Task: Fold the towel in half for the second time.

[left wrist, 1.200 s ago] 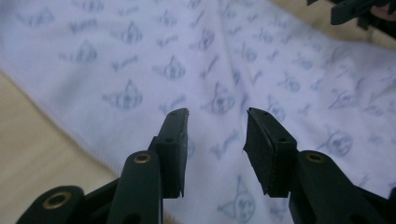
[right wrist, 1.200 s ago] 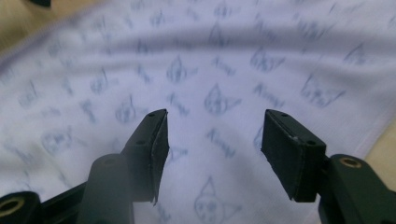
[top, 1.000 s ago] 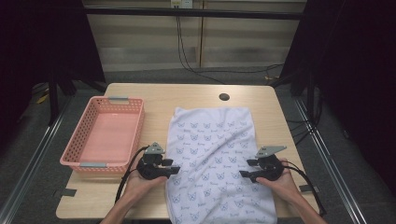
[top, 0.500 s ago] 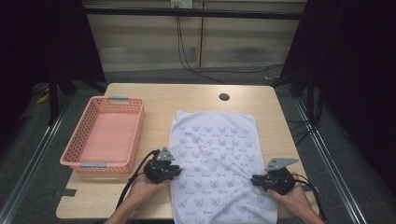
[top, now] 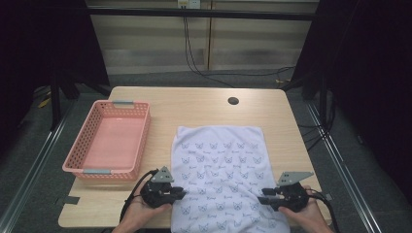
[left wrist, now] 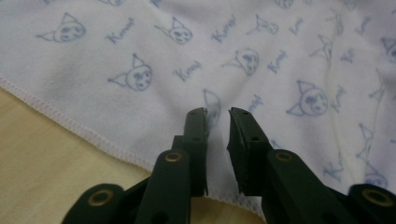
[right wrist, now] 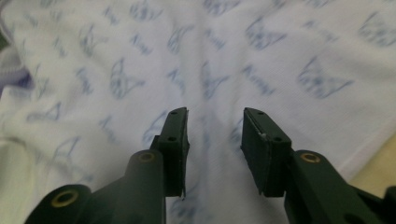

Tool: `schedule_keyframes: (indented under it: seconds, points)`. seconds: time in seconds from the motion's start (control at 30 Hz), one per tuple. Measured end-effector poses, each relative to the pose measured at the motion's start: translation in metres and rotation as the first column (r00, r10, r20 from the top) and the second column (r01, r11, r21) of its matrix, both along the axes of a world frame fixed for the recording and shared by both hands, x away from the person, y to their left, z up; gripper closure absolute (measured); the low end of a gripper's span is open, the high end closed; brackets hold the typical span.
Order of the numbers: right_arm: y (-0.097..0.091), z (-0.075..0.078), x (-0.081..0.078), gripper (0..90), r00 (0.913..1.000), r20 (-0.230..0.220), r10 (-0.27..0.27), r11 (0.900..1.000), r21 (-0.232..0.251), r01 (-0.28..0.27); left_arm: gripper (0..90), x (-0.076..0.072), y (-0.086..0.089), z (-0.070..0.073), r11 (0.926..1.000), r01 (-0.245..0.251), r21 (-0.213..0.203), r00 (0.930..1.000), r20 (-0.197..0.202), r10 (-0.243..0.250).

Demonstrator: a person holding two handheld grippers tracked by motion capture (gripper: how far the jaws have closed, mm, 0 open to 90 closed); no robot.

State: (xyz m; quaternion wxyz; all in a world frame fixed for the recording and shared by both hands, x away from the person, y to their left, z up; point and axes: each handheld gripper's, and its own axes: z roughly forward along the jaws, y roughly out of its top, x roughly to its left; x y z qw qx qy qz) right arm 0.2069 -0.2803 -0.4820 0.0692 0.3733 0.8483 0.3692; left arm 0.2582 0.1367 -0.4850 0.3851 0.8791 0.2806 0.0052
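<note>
A white towel printed with small blue cat faces lies spread flat on the wooden table, its near end reaching the table's near edge. A pink basket stands to the left of the towel, just apart from it, and a small dark hole sits in the tabletop beyond the towel's far edge.

The left gripper is at the towel's left hem near the near corner, held in the person's left hand. In the left gripper view its jaws stand slightly apart over the cloth, just past the stitched hem; they have just been opening, and nothing is pinched between them.

The right gripper is at the towel's right edge, opposite the left one. Its jaws have also just been opening and stand apart above the cloth; that view is blurred, but no fold seems caught between them.
</note>
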Motion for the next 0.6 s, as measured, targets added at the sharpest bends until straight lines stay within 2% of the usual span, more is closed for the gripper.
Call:
schedule_keyframes:
  seconds: [0.07, 0.13, 0.2, 0.27, 0.37, 0.4, 0.47, 0.5, 0.53, 0.6]
  points:
    - [-0.004, 0.003, 0.011, 56.9, 0.9993, 0.026, -0.026, 0.9997, -0.001, 0.026, 70.6, 0.010, 0.000, 0.000, 0.9999, -0.016, 0.001, 0.9999, 0.000, 0.016]
    - [-0.005, 0.001, 0.025, 54.5, 0.9978, 0.038, -0.055, 0.9985, -0.005, 0.055, 69.8, 0.019, 0.000, -0.003, 0.9992, -0.037, -0.018, 0.9993, -0.008, 0.037]
    - [-0.003, -0.002, 0.039, 53.3, 0.9965, 0.053, -0.064, 0.9975, -0.027, 0.066, 69.8, 0.026, -0.002, -0.005, 0.9992, -0.041, -0.003, 0.9991, 0.006, 0.041]
    - [-0.001, -0.003, 0.054, 53.5, 0.9958, 0.066, -0.063, 0.9970, -0.040, 0.066, 70.0, 0.031, -0.004, -0.005, 0.9988, -0.043, -0.020, 0.9990, 0.011, 0.044]
    - [-0.002, -0.004, 0.076, 54.6, 0.9930, 0.078, -0.089, 0.9954, -0.028, 0.092, 68.6, 0.033, -0.005, -0.004, 0.9984, -0.054, -0.017, 0.9983, 0.020, 0.055]
    - [-0.001, -0.005, 0.081, 54.8, 0.9914, 0.086, -0.098, 0.9936, -0.047, 0.102, 67.8, 0.033, -0.005, -0.004, 0.9987, -0.050, -0.013, 0.9986, 0.017, 0.050]
    - [0.000, -0.012, 0.088, 58.3, 0.9921, 0.073, -0.102, 0.9918, -0.070, 0.108, 66.7, 0.032, -0.006, -0.006, 0.9986, -0.053, -0.006, 0.9984, 0.018, 0.053]
    - [0.001, -0.016, 0.088, 59.9, 0.9923, 0.076, -0.098, 0.9897, -0.097, 0.105, 65.9, 0.032, -0.006, -0.006, 0.9989, -0.047, -0.007, 0.9987, 0.018, 0.048]
    - [0.002, -0.016, 0.086, 62.0, 0.9917, 0.083, -0.099, 0.9889, -0.103, 0.107, 65.2, 0.031, -0.006, -0.006, 0.9989, -0.046, -0.006, 0.9988, 0.017, 0.046]
    - [0.000, -0.015, 0.083, 72.4, 0.9916, 0.082, -0.100, 0.9877, -0.112, 0.109, 64.1, 0.031, -0.009, -0.008, 0.9990, -0.045, -0.002, 0.9989, 0.017, 0.045]
